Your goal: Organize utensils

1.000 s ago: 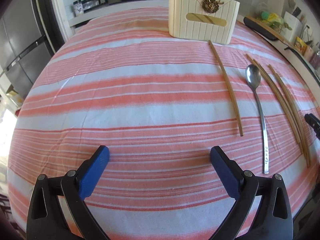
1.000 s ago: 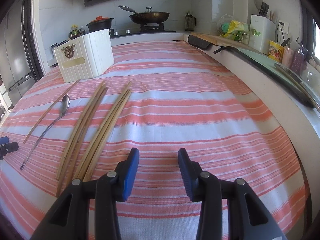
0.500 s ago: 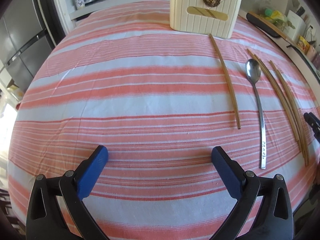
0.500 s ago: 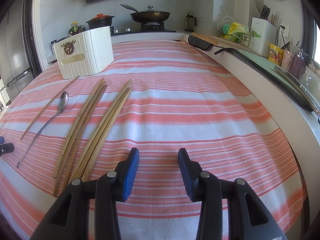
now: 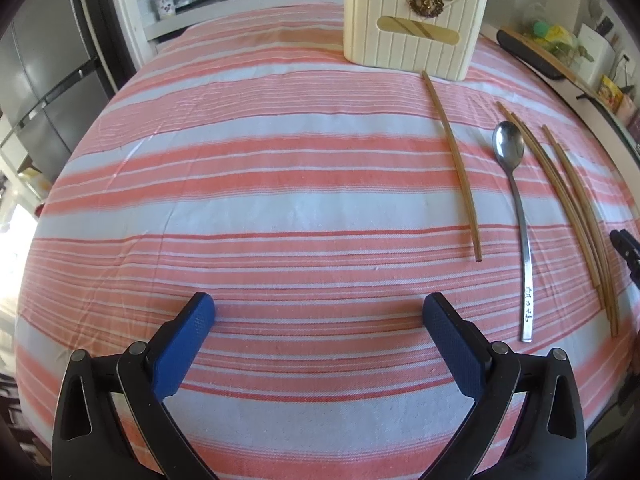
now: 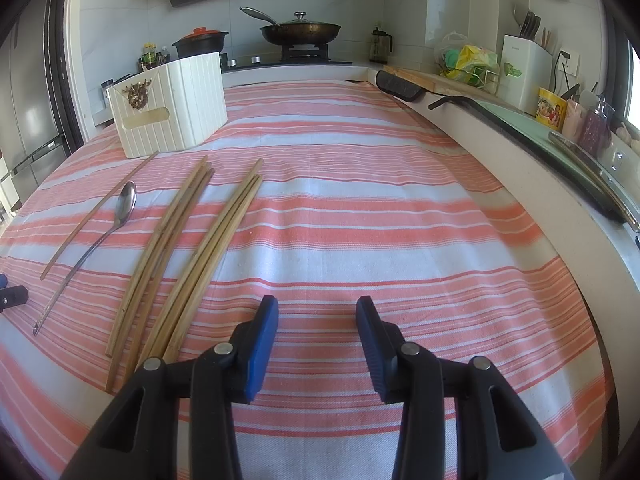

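Observation:
A cream ribbed utensil box [image 5: 414,36] [image 6: 172,112] stands at the far side of the striped cloth. In front of it lie a single wooden chopstick [image 5: 454,160] [image 6: 98,216], a metal spoon [image 5: 516,208] [image 6: 100,240] and two bundles of wooden chopsticks [image 5: 568,208] [image 6: 192,256]. My left gripper [image 5: 318,312] hangs wide open over bare cloth, left of the utensils. My right gripper [image 6: 318,312] is open with nothing between its blue pads, just right of the chopstick bundles' near ends.
The table [image 6: 400,208] carries a pink and white striped cloth. Behind it a counter holds a pan [image 6: 300,32], a pot [image 6: 200,42] and jars. A sink ledge [image 6: 520,148] with bottles runs along the right. A fridge [image 5: 44,72] stands left.
The left wrist view has tilted slightly, so the box sits higher in the picture. Both grippers keep their openings, and the utensils have not moved.

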`<action>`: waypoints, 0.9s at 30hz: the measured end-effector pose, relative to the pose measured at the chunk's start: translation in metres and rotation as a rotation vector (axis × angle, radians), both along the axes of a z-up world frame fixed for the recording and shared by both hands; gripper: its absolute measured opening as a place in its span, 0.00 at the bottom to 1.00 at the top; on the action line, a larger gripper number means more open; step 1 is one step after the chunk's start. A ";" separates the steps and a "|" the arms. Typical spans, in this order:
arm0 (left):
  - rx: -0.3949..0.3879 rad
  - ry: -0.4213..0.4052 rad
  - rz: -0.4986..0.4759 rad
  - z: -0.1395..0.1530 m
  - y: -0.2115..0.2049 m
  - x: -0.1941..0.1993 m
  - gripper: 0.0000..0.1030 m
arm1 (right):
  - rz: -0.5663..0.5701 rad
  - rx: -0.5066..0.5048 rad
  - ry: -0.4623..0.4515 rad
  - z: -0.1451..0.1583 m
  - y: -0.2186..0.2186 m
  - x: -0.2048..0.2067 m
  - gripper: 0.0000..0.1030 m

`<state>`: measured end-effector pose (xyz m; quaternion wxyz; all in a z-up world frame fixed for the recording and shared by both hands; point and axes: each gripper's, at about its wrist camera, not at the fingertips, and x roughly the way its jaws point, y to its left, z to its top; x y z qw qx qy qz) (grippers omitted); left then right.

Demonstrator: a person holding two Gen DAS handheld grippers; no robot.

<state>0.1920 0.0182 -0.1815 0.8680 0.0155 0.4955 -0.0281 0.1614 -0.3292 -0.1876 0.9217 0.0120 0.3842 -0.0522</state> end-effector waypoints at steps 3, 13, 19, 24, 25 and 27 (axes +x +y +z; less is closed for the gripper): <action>-0.051 0.003 -0.026 0.008 0.001 0.001 0.99 | 0.000 0.000 0.001 0.000 0.000 0.000 0.40; -0.227 -0.066 -0.193 0.050 -0.044 0.050 0.99 | -0.002 -0.013 0.002 0.001 0.001 0.000 0.40; -0.015 -0.094 -0.275 0.034 -0.086 0.090 0.99 | -0.002 -0.012 0.001 0.001 0.001 0.000 0.40; 0.051 -0.029 -0.288 0.009 -0.088 0.114 0.91 | -0.003 -0.014 0.002 0.001 0.002 0.000 0.40; 0.045 -0.020 -0.290 0.007 -0.086 0.115 0.89 | -0.003 -0.012 0.001 0.001 0.002 0.000 0.40; 0.000 -0.013 -0.290 0.006 -0.080 0.113 0.83 | -0.004 -0.013 0.001 0.001 0.002 0.000 0.40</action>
